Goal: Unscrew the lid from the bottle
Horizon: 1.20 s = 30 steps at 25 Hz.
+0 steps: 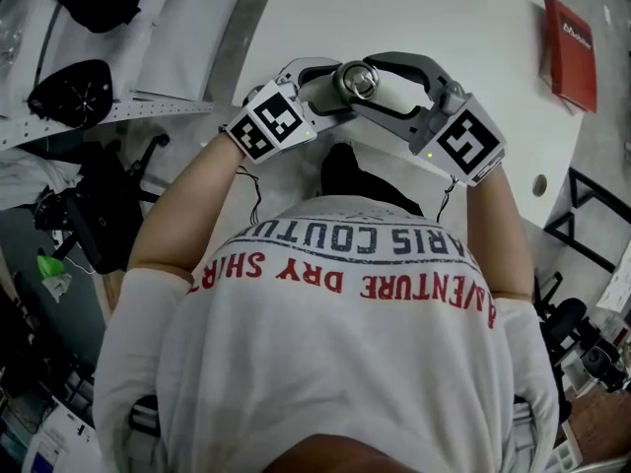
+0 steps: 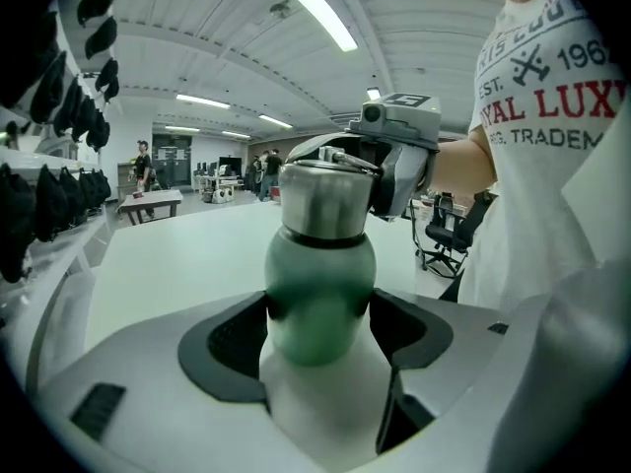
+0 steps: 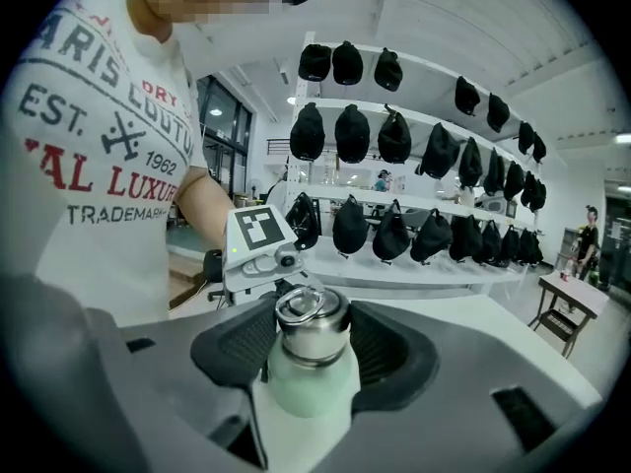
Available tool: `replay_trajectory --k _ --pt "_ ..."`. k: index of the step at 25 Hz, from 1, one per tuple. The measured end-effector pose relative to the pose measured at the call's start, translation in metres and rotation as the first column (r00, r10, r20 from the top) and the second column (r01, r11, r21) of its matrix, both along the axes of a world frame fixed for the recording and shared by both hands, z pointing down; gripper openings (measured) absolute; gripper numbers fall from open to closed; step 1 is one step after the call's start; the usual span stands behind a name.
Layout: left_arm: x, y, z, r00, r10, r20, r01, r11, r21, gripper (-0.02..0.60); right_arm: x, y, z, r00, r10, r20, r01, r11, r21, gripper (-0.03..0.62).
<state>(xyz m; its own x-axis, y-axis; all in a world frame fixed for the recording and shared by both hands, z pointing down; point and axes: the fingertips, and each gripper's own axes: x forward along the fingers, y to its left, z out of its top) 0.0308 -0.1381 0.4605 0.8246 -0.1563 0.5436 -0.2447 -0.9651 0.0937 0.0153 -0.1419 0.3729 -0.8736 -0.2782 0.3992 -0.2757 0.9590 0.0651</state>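
Jaws from both sides meet on one thing: a pale green metal bottle [image 2: 320, 299] with a round body. It stands upright in front of the person's chest, over the near edge of the big white table [image 1: 444, 8]. I cannot tell if its bottom rests on the table.

The left gripper [image 1: 320, 92] comes in from the left. Its black pads [image 2: 229, 341] squeeze the green body low down, so it holds the bottle steady. The right gripper [image 1: 394, 87] comes in from the other side, higher up. Its pads [image 3: 389, 348] sit tight on both sides of the shiny steel lid [image 3: 311, 321], which has a little ring on top.

The lid is the very top of the bottle, and the bottle's long line runs straight up. So I think the right gripper has to turn around that line while the left one keeps the body from spinning. The two grippers are very close, and they could bump during the twist.

A flat red box [image 1: 570, 52] lies far off on the table. Black caps [image 3: 394, 136] hang on the white wall shelves. Nothing stands in the way.
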Motion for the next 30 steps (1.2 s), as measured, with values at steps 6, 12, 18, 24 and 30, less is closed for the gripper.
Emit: replay_trajectory --k 6,12,18,24,30 --pt "-0.003 0.003 0.0 0.987 0.156 0.026 -0.156 0.988 0.001 0.341 -0.003 0.005 0.001 0.99 -0.133 -0.047 0.134 0.991 0.01 0.238" --pt "-0.003 0.006 0.0 0.961 0.274 0.027 -0.274 0.962 -0.009 0.342 -0.002 0.008 0.001 0.969 -0.228 -0.098 0.232 0.972 0.028 0.238" --pt "-0.002 0.007 -0.001 0.943 0.33 0.036 -0.33 0.944 -0.016 0.342 -0.002 0.01 -0.001 0.959 -0.267 -0.095 0.27 0.963 0.019 0.238" --pt "-0.003 0.007 0.0 0.951 0.308 0.031 -0.308 0.951 -0.015 0.342 -0.003 0.01 0.0 0.957 -0.27 -0.102 0.272 0.962 -0.001 0.241" --pt "-0.003 0.007 0.0 0.968 0.25 0.026 -0.249 0.968 -0.014 0.342 0.002 0.011 -0.004 0.991 -0.132 -0.034 0.13 0.99 -0.045 0.284"
